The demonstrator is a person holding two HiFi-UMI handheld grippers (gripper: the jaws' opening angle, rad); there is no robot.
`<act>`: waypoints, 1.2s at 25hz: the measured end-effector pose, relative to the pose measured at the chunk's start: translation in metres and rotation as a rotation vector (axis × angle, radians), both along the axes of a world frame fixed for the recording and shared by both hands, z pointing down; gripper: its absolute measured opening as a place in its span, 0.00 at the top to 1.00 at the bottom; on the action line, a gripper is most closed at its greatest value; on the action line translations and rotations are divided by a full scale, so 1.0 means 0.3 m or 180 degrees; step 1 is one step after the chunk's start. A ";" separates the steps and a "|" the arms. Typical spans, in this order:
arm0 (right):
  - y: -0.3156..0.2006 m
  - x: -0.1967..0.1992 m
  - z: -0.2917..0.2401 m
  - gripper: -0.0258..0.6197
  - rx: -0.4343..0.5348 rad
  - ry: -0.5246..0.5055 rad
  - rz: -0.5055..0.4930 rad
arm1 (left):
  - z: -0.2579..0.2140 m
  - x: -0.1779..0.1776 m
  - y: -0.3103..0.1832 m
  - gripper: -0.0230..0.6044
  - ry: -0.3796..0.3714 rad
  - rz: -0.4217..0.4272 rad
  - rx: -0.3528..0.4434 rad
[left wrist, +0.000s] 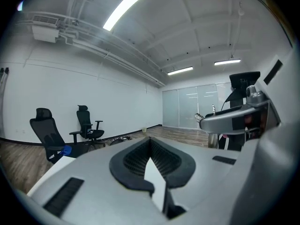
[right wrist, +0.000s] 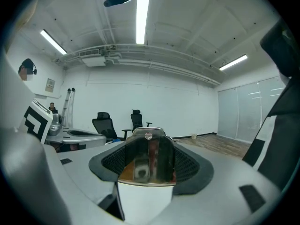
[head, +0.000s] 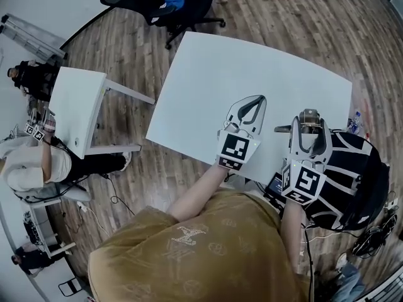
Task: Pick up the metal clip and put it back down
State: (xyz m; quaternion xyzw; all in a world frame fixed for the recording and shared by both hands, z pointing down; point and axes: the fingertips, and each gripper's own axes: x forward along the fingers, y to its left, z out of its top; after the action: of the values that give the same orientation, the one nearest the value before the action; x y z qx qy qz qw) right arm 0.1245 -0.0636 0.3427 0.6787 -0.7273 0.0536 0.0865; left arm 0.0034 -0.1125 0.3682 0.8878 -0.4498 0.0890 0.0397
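White tabletop [head: 208, 87] is seen beneath both grippers. The metal clip [right wrist: 147, 161] is clamped between the jaws of the right gripper [right wrist: 149, 139], over the table's near edge. The left gripper [left wrist: 151, 142] is closed on nothing. Square black-and-white markers [head: 235, 150] are carried on both.

Over the table's [head: 252, 74] near edge hang the left gripper [head: 258, 99] and, rightward, the right gripper [head: 308, 115] holding the metal clip [right wrist: 147, 159]; small desk [head: 75, 106] left of the table, office chair [head: 182, 8] behind.

An office-like workroom is shown: white tables [head: 252, 93] are set on a wood-plank floor [head: 283, 17], black swivel chairs [head: 182, 8] are parked aside, and ceiling strip lights [right wrist: 142, 18] and a glass partition [left wrist: 187, 107] are seen.
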 end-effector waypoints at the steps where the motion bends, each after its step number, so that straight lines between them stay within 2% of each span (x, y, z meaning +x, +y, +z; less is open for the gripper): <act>1: 0.001 -0.002 0.013 0.51 -0.0035 0.0022 -0.0003 | 0.011 0.000 0.003 0.95 -0.0009 0.0003 -0.0026; 11: 0.008 -0.022 0.166 0.51 -0.0366 0.0022 0.0008 | 0.138 -0.025 0.024 0.95 -0.0178 0.0027 -0.0203; 15: 0.009 -0.033 0.237 0.51 -0.0535 0.0101 -0.0024 | 0.181 -0.020 0.030 0.95 -0.0211 0.0074 -0.0288; 20: 0.032 -0.027 0.324 0.51 -0.0766 0.0025 -0.0008 | 0.254 -0.017 0.045 0.95 -0.0237 0.0114 -0.0446; 26: 0.052 -0.011 0.400 0.51 -0.0937 -0.0022 0.0009 | 0.321 -0.012 0.065 0.95 -0.0290 0.0157 -0.0579; 30: 0.052 -0.011 0.459 0.51 -0.1059 0.0060 -0.0022 | 0.372 -0.011 0.074 0.95 -0.0291 0.0165 -0.0700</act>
State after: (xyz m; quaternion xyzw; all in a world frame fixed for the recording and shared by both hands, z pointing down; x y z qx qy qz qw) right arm 0.1213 -0.0479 0.4804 0.6530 -0.7099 0.1666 0.2047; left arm 0.0001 -0.0903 0.4799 0.8844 -0.4155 0.1792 0.1139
